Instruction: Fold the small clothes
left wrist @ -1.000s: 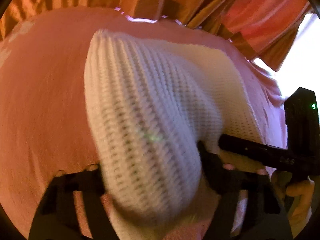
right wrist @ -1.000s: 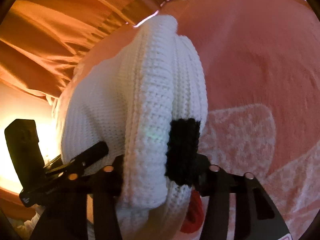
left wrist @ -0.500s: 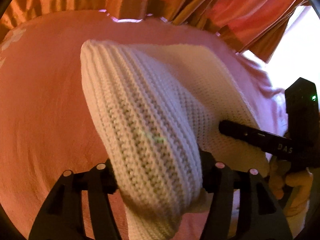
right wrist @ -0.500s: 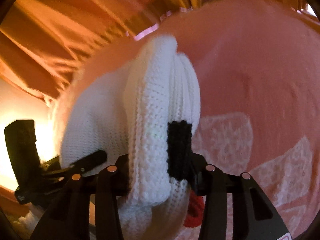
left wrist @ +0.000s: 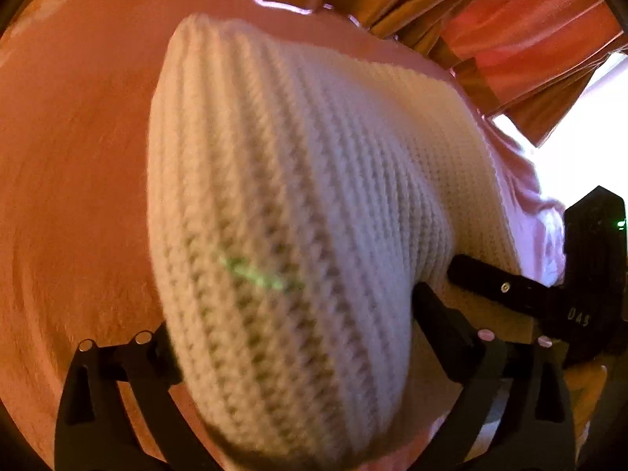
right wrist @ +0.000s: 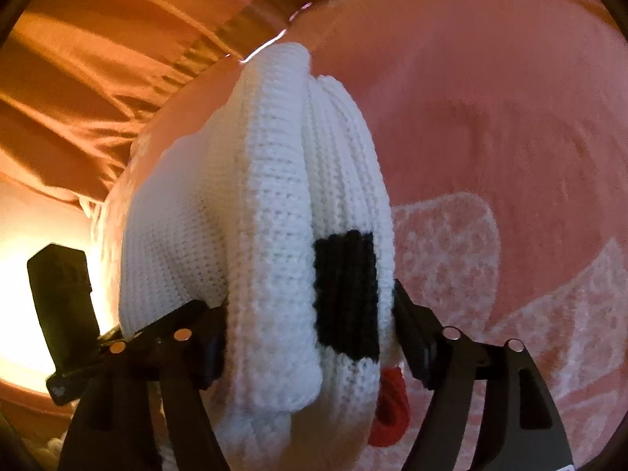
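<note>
The left gripper stands spread wide, its jaws having just been opening, with the thick fold of the white knitted garment bulging between its fingers. The knit reaches both pads, but whether they still press on it cannot be told. A streak of green light lies on the ribbing.

The right gripper has also just been opening. Its fingers flank the folded edge of the same garment, where a black knitted rectangle and a bit of red knit show. The wool touches both pads, though a firm grip cannot be judged.

The right gripper's body bears pale characters that look like "D4S", too small to be sure of.

The garment lies on a pink fleecy blanket with paler patches, and orange curtains hang behind.
</note>
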`<control>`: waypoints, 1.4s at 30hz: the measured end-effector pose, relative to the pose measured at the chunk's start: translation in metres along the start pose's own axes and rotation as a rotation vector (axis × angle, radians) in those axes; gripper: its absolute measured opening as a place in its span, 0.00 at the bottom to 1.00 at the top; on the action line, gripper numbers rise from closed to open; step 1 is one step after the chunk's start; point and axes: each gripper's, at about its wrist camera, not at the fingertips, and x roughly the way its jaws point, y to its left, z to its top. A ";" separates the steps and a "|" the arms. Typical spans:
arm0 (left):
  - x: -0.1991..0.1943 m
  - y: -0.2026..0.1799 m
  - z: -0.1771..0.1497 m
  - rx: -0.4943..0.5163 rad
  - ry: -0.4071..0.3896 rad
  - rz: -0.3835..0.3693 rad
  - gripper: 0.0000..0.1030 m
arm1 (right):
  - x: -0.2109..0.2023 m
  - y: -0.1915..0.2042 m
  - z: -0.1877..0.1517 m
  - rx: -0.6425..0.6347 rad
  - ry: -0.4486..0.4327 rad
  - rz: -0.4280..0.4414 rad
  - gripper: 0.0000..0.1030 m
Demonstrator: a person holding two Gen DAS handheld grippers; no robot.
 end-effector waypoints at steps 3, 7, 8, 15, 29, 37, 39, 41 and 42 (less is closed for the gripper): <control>0.001 -0.006 0.001 0.037 0.002 -0.012 0.90 | 0.009 -0.011 0.003 0.049 0.015 0.055 0.61; -0.012 -0.015 0.005 0.086 -0.021 -0.020 0.53 | -0.003 -0.002 0.005 0.032 -0.019 0.106 0.40; -0.021 -0.019 0.008 0.107 -0.034 -0.026 0.50 | -0.012 0.006 0.005 0.009 -0.046 0.110 0.39; -0.125 -0.045 0.022 0.199 -0.181 -0.106 0.46 | -0.115 0.105 -0.011 -0.227 -0.347 0.101 0.38; -0.308 0.036 0.024 0.325 -0.576 -0.001 0.73 | -0.099 0.275 -0.017 -0.568 -0.433 0.185 0.51; -0.188 0.157 0.017 0.021 -0.337 0.336 0.72 | 0.037 0.227 -0.004 -0.498 -0.194 -0.041 0.24; -0.194 0.147 0.005 0.089 -0.365 0.411 0.74 | 0.026 0.250 -0.013 -0.595 -0.244 -0.016 0.24; -0.197 0.140 -0.001 0.110 -0.376 0.453 0.78 | 0.032 0.263 -0.021 -0.638 -0.234 0.010 0.24; -0.200 0.138 -0.005 0.115 -0.384 0.466 0.79 | 0.041 0.268 -0.021 -0.637 -0.203 0.014 0.24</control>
